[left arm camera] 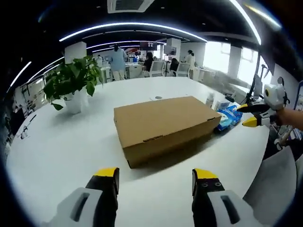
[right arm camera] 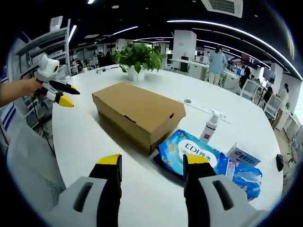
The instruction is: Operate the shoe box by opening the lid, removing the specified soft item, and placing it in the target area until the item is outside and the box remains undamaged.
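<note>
Left gripper view shows the white desk [left arm camera: 57, 156] bearing the shoe box [left arm camera: 163, 126] at its middle, lid shut, so opening and removal remain, by my reading. Beside it lies a blue wipes pack [right arm camera: 191, 155]. Left claw [left arm camera: 155, 176] and right claw [right arm camera: 149, 163] both hover apart, empty.

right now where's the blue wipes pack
In the right gripper view the blue wipes pack lies flat on the white table, against the near end of the closed shoe box, with a spray bottle just beyond it.
</note>
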Demonstrator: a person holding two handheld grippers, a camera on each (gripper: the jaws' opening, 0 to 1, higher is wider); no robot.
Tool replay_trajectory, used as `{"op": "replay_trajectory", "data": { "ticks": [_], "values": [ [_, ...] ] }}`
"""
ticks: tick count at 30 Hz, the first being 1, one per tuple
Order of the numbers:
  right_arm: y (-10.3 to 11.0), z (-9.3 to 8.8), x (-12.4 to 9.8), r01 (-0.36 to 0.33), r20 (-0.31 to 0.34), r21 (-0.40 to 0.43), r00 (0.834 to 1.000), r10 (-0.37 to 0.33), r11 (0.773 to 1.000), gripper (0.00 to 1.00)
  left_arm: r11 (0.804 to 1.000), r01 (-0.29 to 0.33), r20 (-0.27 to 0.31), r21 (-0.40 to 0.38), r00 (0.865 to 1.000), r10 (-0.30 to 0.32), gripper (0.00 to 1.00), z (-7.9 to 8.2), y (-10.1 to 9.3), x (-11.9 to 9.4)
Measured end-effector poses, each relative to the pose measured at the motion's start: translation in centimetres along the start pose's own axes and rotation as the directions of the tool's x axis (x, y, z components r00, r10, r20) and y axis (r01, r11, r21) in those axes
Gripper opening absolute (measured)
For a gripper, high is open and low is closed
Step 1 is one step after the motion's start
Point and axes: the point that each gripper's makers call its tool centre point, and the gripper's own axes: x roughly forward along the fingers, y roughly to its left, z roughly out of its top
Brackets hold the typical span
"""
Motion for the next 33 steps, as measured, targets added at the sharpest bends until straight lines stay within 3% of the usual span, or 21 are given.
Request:
{"op": "replay_trajectory", "data": {
  "ticks": [14,21,25,33],
  "values": [
    [0.3,-3.0,-6.5,0.074,0.012,0.074,0.997,-0.075,0.995,0.63,1.0,0.01,0.092,-0.01,0.996,-0.009,0.8,0.6,-4.0,-5.2],
    [0.0,-3.1,-9.5,0.137,0.039,0.08,0.989,-0.141,0.987,0.69,1.0,0.008,0.145,0.004,0.989,-0.008,0.89,1.1,-5.6,-6.5],
    [-0.1,-3.0,-10.9,0.151,0.064,0.129,0.985,-0.16,0.98,0.75,1.0,0.003,0.156,0.003,0.988,-0.004,0.93,0.7,-6.5,-6.9],
    [0.0,-3.7,-12.6,0.171,0.075,0.142,0.98,-0.183,0.975,0.85,1.0,0.011,0.149,0.014,0.989,-0.013,1.0,-0.5,-7.2,-7.6]
  ]
}}
